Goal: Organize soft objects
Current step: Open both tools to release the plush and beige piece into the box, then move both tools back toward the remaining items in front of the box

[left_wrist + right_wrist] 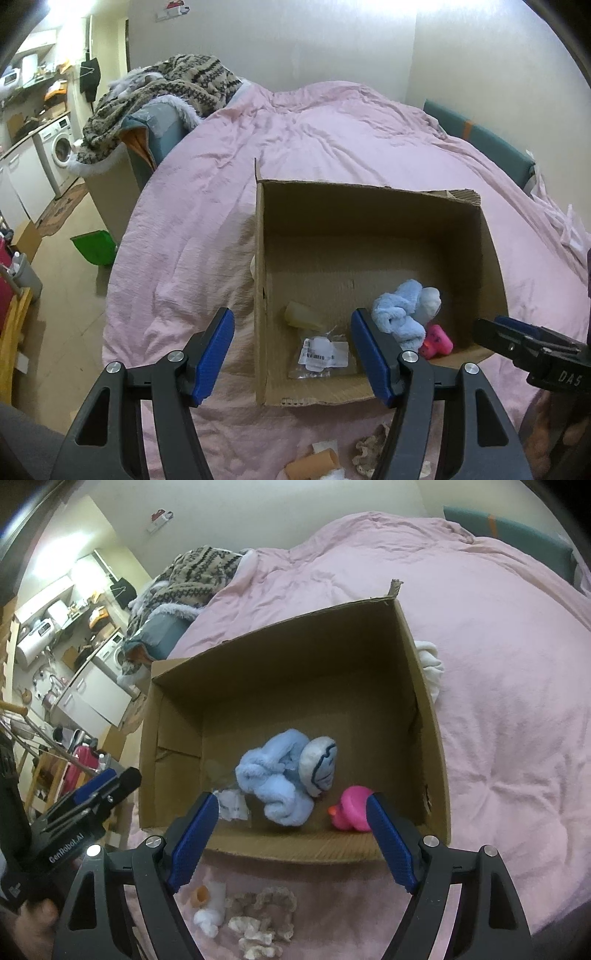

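blue plush: lies inside the cardboard box, on its floor close to the near wall, crumpled, with its pale face part turned toward the right wall.
pink toy: also on the box floor, just beside the blue plush, toward the box's near right corner.
left-behind soft things: a beige scrunchie, a white fluffy piece and an orange-and-white roll lie on the pink bed cover outside the box, just in front of its near wall.
my right jaws: released, spread wide, nothing between them; they hang over the near wall, the blue plush and pink toy beyond the tips.
my left jaws: released and bare, straddling the box's left wall near its near corner; a bagged label and a pale lump sit on the box floor between the tips.
risk, box: I judge that reaching down for the scrunchie could knock the near wall and shove the light box along the soft cover.
risk, grip: the scrunchie is thin and lies on bedding; closing low may pinch the cover with it.
risk, jaws: my two pairs are near each other at the box front and could clash.
missed item: a white cloth lies outside the box against its right wall, easy to overlook.
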A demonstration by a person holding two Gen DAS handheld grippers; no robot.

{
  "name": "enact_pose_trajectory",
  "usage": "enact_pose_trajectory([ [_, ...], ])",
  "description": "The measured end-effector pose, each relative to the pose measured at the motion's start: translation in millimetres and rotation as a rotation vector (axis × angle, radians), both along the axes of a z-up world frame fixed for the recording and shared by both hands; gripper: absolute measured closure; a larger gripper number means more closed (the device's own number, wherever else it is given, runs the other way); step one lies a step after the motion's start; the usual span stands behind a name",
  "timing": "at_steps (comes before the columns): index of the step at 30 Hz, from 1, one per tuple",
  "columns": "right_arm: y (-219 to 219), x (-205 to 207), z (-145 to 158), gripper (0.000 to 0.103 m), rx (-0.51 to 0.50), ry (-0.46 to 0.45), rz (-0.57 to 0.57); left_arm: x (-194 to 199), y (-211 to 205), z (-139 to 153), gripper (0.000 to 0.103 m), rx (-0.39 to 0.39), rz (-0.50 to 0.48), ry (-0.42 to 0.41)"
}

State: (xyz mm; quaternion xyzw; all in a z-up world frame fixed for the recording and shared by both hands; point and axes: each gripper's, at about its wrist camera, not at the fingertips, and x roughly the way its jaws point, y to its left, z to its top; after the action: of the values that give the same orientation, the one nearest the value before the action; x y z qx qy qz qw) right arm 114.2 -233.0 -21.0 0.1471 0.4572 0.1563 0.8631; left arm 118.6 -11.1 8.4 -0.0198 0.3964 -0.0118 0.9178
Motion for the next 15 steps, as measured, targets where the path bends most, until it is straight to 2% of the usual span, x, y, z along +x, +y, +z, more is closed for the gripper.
enact_pose_trajectory([
  [6,-3,-11,7,0.016,-0.023,-0.016,-0.006,-10,4,2,0.040,-0.010,0.013,0.016],
  [15,-11,-23,10,0.016,-0.004,-0.012,-0.051,-28,14,5,0.040,-0.032,0.030,0.035],
])
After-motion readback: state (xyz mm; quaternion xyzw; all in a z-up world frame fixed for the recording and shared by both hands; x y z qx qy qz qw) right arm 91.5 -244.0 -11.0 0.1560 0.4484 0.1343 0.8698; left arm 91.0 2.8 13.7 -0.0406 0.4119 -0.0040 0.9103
